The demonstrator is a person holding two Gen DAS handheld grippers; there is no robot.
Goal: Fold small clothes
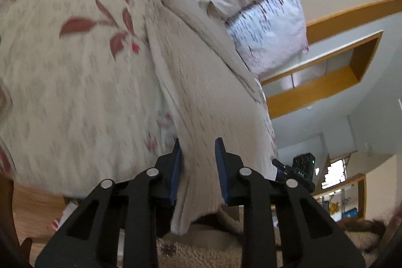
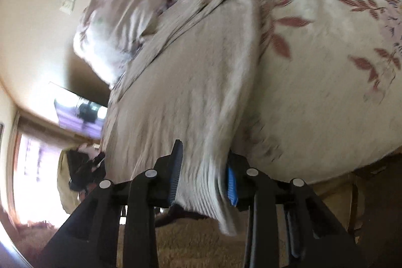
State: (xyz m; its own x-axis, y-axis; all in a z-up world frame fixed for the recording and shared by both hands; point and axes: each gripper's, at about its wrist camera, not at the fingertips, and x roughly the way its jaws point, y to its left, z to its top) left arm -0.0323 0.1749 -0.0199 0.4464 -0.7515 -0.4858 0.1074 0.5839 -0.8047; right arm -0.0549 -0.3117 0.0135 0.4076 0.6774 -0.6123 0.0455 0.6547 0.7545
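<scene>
Bed: floral bedspread (image 1: pixel 75 82), cloth (image 1: pixel 201 97) draped on it.
Tongs: my left gripper (image 1: pixel 198 170) and right gripper (image 2: pixel 203 172) each clamp the cloth's near edge.
Risk: blurred view; uneven pull probably skews my fold.

There is one cream ribbed garment (image 1: pixel 201 97), stretched out ahead of both claws. There are two claws: the left claw (image 1: pixel 199 167) and the right claw (image 2: pixel 203 172). One flowered bedspread (image 1: pixel 75 67) lies under the garment. One pillow (image 1: pixel 266 24) sits farther ahead.
</scene>
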